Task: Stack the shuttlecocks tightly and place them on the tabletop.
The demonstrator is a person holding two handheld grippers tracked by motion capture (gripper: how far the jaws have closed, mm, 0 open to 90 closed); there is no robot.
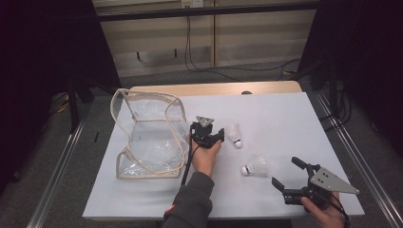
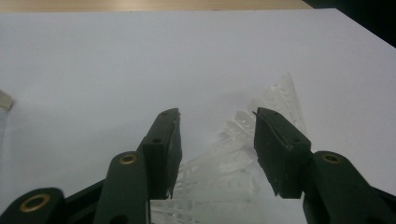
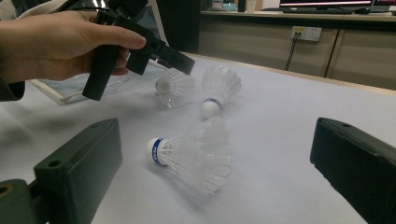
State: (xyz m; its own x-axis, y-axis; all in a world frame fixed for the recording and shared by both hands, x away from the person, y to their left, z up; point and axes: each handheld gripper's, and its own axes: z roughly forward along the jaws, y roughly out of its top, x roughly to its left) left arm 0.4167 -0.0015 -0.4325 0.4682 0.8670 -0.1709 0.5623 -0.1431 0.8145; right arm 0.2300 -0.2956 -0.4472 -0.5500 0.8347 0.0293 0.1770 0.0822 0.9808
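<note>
The left gripper (image 1: pixel 215 136) hangs over the middle of the white table (image 1: pixel 285 114), jaws partly apart around a shuttlecock (image 2: pixel 219 172) whose feathers sit between them, pads off it. A second shuttlecock (image 1: pixel 234 135) lies just beside, a third (image 1: pixel 254 166) nearer the right gripper (image 1: pixel 286 173), whose jaws gape wide, holding nothing. The clear bag (image 1: pixel 147 135) rests at the left

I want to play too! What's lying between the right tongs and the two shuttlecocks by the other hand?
Another shuttlecock lies on its side there, seen in the right gripper view before the right tongs.
</note>
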